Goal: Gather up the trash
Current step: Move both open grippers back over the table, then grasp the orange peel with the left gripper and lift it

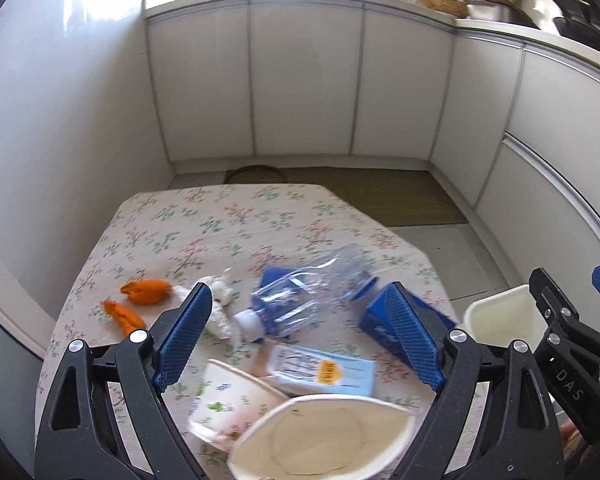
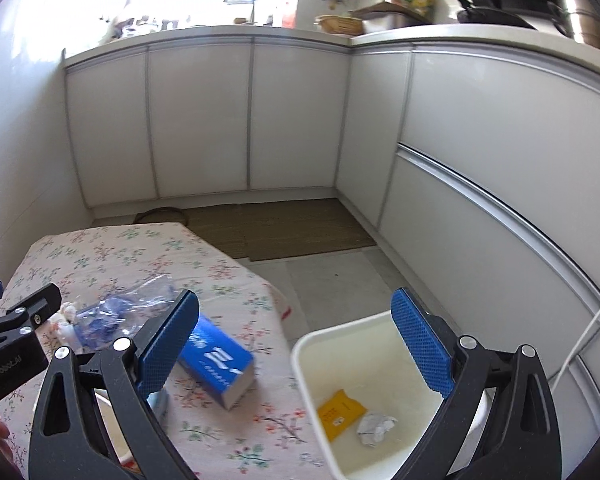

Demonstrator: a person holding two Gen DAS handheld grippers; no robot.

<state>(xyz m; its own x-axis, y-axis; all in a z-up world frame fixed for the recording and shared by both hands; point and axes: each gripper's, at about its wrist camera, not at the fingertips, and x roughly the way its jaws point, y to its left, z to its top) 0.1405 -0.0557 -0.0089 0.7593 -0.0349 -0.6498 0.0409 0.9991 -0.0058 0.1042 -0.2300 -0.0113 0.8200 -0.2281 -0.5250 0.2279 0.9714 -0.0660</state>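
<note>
Left gripper tilted downward, blue-padded fingers spread wide, nothing gripped between them. Right gripper also tilted downward, fingers wide apart and empty. The two sit side by side, each one's tip showing at the edge of the other's view.

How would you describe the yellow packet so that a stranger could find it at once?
Beside the flowered table stands a white bin. On its floor lie two things: the yellow packet, flat and square, and a crumpled grey-white wad. Only the packet is coloured.
</note>
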